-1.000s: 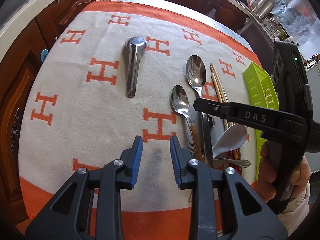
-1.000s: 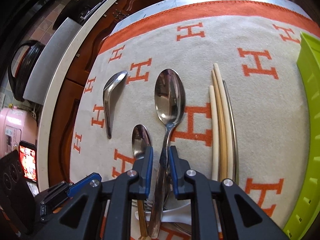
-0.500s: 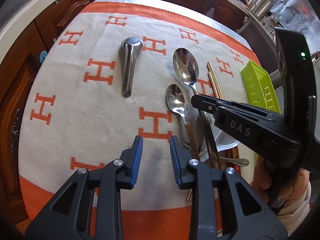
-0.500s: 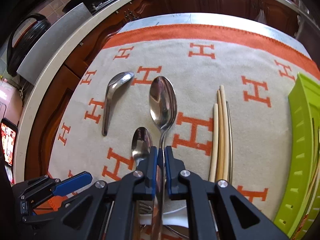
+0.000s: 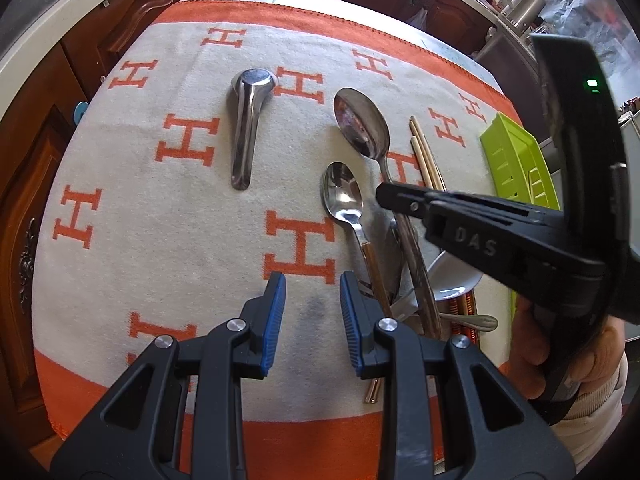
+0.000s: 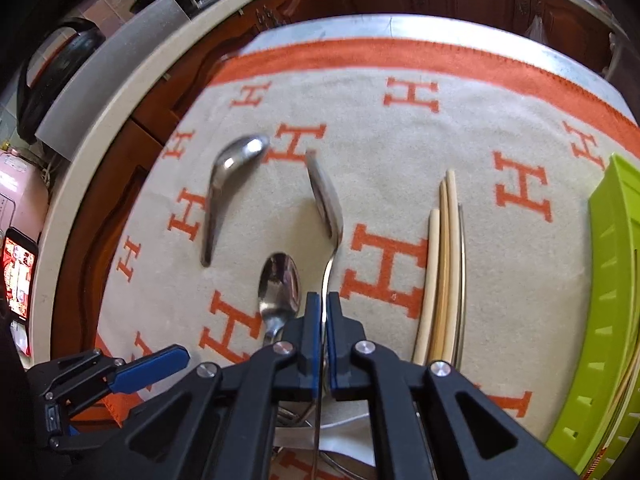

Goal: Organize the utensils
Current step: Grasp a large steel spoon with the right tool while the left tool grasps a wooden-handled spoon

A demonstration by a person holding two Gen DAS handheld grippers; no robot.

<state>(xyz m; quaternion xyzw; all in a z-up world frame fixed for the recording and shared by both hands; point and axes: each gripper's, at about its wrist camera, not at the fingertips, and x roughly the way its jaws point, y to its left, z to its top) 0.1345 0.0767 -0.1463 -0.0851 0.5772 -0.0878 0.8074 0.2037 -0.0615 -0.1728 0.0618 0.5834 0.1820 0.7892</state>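
My right gripper is shut on the handle of a large steel spoon and holds it lifted, bowl turned on edge; the spoon also shows in the left wrist view, with the right gripper on its handle. A small spoon with a copper handle lies just left of it. A steel soup spoon lies further left. Chopsticks lie to the right. My left gripper is open and empty over the cloth.
Everything lies on a beige cloth with orange H letters. A lime green tray stands at the right edge. A heap of utensils with a white spoon lies under the right gripper. Wooden cabinets are beyond the table.
My right gripper has shut on the large spoon's handle and raised it off the cloth, rolling the bowl onto its edge. My left gripper has stayed open and nearly still.
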